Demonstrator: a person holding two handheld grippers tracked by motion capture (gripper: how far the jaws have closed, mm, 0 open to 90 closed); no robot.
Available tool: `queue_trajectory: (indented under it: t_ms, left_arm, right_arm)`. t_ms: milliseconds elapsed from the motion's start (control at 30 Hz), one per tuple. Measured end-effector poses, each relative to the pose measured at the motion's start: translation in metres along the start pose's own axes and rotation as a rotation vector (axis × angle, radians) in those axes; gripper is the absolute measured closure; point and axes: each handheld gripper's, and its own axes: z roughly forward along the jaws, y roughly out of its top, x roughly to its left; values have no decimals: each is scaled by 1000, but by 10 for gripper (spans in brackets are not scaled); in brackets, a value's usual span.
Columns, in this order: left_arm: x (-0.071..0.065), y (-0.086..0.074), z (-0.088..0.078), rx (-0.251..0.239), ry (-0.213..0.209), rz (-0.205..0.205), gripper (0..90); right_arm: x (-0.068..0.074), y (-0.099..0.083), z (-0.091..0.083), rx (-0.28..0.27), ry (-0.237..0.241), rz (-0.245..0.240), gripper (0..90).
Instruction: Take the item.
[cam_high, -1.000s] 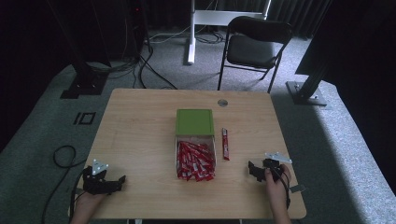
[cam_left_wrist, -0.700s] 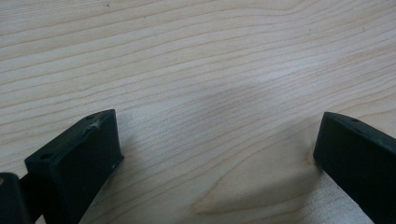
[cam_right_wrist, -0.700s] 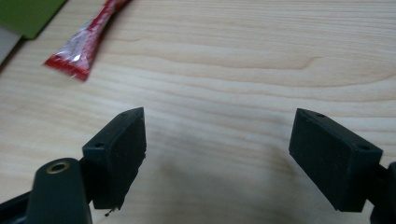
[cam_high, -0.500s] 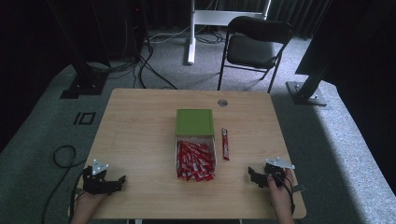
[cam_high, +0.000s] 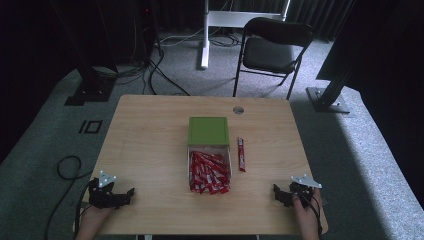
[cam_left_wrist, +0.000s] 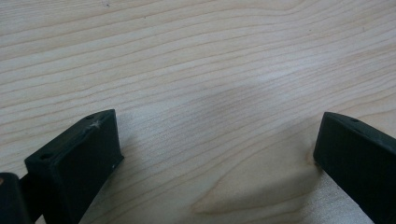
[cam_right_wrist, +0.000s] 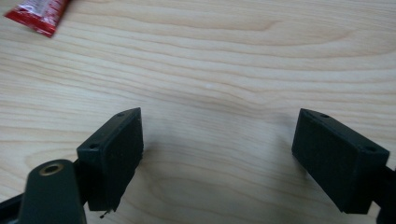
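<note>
A clear box (cam_high: 210, 172) full of several red sachets sits mid-table, with its green lid (cam_high: 208, 131) lying just behind it. One red sachet (cam_high: 241, 154) lies loose on the wood to the box's right; its end (cam_right_wrist: 38, 14) reaches into the top left of the right gripper view. My left gripper (cam_high: 127, 193) rests open near the front left corner, its jaws wide over bare wood (cam_left_wrist: 215, 107). My right gripper (cam_high: 276, 192) rests open near the front right corner, nothing between its jaws.
The wooden table (cam_high: 150, 140) has a round grommet (cam_high: 238, 109) near its back edge. Behind the table stand a black folding chair (cam_high: 272, 50) and a white stand (cam_high: 205, 35). Cables lie on the carpet at the left.
The right gripper has slid slightly back toward the front right corner. The left gripper stays where it was.
</note>
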Motion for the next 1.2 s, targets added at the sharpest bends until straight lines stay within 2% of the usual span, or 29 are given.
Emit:
queue_trajectory:
  t_ms: [67, 167, 233, 367, 433, 600, 633, 667, 733, 767, 833, 900, 1200]
  left_arm:
    - [0, 0, 0, 0, 0, 0, 15]
    - [0, 0, 0, 0, 0, 0, 15]
    - [0, 0, 0, 0, 0, 0, 15]
    - [0, 0, 0, 1, -1, 1, 15]
    - [0, 0, 0, 1, -1, 1, 15]
    - [0, 0, 0, 1, 0, 1, 15]
    - [0, 0, 0, 1, -1, 1, 15]
    - [0, 0, 0, 1, 0, 1, 15]
    - [0, 0, 0, 1, 0, 1, 15]
    - [0, 0, 0, 1, 0, 1, 15]
    - [0, 0, 0, 1, -1, 1, 15]
    - [0, 0, 0, 1, 0, 1, 15]
    - [0, 0, 0, 1, -1, 1, 15]
  right_arm:
    - [-1, -1, -1, 5, -8, -10, 161]
    - [0, -2, -2, 5, 9, -32, 161]
    - [0, -2, -2, 7, 70, -91, 141]
    - [1, -3, -2, 11, 96, -119, 130]
    - [3, -3, -2, 13, 148, -170, 125]
    - [5, -3, -2, 15, 188, -208, 117]
    - [6, -3, -2, 16, 201, -221, 117]
    - [7, -3, -2, 16, 241, -260, 117]
    - [7, -4, -2, 16, 250, -270, 117]
    - [8, -3, -2, 17, 276, -293, 117]
    - [8, -3, -2, 17, 281, -298, 116]
    - [9, -3, -2, 18, 313, -328, 116]
    - [9, -3, -2, 18, 316, -330, 116]
